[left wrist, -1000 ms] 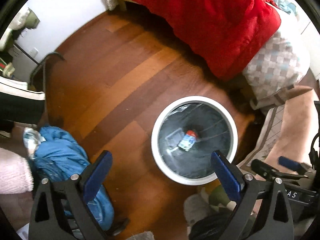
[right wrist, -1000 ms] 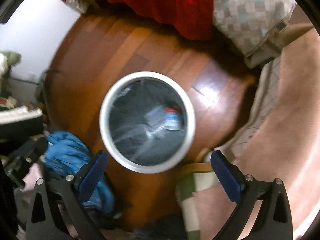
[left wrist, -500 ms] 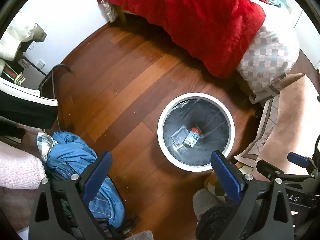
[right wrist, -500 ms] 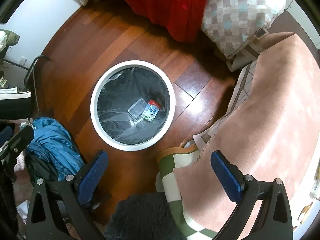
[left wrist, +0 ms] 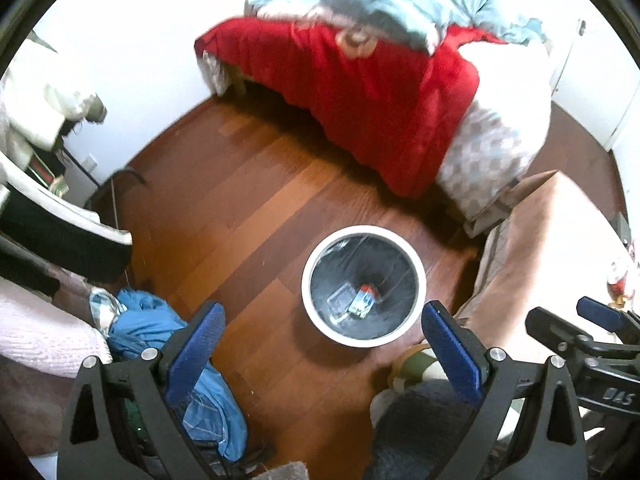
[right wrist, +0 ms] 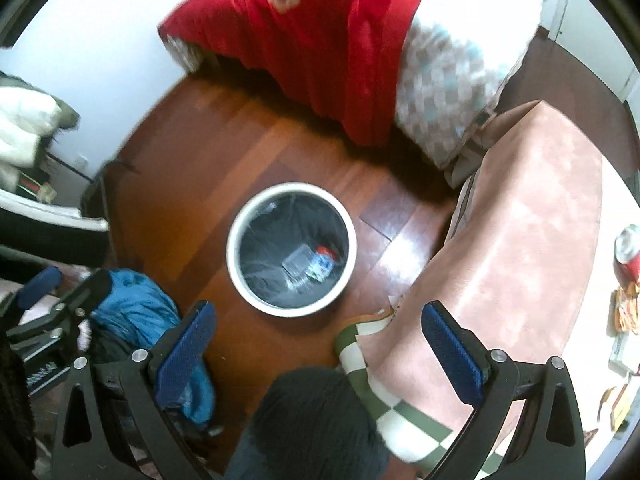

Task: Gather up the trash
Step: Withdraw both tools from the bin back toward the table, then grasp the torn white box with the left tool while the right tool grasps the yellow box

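Both grippers are hanging high over the wooden floor (left wrist: 248,216), looking down on the white-rimmed bin (left wrist: 362,286), which is standing between the bed with the red blanket (left wrist: 360,96) and the pink-covered seat (right wrist: 520,232). The left gripper (left wrist: 322,344) is standing wide with nothing between its 2 blue pads, and the right gripper (right wrist: 318,340) is likewise spread wide and empty. Inside the bin's dark liner 2 pieces of trash are already lying side by side: a clear plastic tray (right wrist: 297,261) and a small red-topped carton (right wrist: 322,264). The step in hand is probably finding the next piece to collect. At the right edge of the right wrist view, a red-and-white can (right wrist: 630,250) and some wrappers (right wrist: 624,312) are sitting on a pale surface, well apart from the bin; whether they count as trash is a guess. To do this well, the right gripper should be swinging toward that side with its jaws kept wide, coming down squarely over 1 item, and closing gently enough not to crush it. The blue clothing (left wrist: 168,344) heaped by the left gripper is best avoided.
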Available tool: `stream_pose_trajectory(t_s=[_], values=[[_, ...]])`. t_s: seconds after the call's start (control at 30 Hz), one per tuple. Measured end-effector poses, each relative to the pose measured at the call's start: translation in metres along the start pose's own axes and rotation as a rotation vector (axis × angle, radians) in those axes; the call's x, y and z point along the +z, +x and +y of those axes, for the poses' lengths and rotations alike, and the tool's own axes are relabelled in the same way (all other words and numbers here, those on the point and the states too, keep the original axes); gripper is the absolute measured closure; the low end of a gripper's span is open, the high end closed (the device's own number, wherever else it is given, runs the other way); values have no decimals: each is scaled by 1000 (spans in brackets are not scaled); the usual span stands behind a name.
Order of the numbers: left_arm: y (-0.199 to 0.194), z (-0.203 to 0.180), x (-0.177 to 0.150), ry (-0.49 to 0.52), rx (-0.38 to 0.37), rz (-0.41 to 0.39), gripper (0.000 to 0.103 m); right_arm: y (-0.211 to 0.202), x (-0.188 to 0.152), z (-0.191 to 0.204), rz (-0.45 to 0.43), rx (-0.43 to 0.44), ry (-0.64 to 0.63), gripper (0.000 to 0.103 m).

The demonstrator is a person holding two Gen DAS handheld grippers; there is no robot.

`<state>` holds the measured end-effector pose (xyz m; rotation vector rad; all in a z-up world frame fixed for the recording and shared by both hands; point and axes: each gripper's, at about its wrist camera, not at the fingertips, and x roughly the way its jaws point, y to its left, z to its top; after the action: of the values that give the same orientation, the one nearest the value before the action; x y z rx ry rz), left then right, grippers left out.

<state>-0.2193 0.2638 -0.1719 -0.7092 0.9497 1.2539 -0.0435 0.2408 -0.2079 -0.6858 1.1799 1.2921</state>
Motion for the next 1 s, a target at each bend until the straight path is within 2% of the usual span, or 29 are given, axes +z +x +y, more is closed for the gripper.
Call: stream_pose_trajectory(t_s=[0.23,0.33,0.4,0.53,0.67,0.73,0.8,0.9,1.0], values=[[-61,-43,-18,66,-71,-100,3,-105,-34,-35,-165,64,76,0],[-68,-75,-33,99,-118,-108,3,-137,-62,-71,-208,42,150,0],[-63,-103,-48,132,-154,-86,3,-151,-91,-106,-214,13,233,0],[-34,-179,-83,247,-232,21,3,-148,-149,-183,-163,-32,404,0],[-1,-259,-118,378,-246,73,3,-130,-216,-275,-68,-89,618,0],[20,-295,-130,428,-249,113,3,-121,-252,-322,-48,-92,757,0],[30,-321,-141,464,-249,135,3,-117,-278,-364,-36,-111,840,0],[40,-366,-150,522,-226,138,3,-108,-283,-403,38,-185,785,0],[41,-405,-153,560,-212,98,3,-100,-265,-439,117,-295,639,0]])
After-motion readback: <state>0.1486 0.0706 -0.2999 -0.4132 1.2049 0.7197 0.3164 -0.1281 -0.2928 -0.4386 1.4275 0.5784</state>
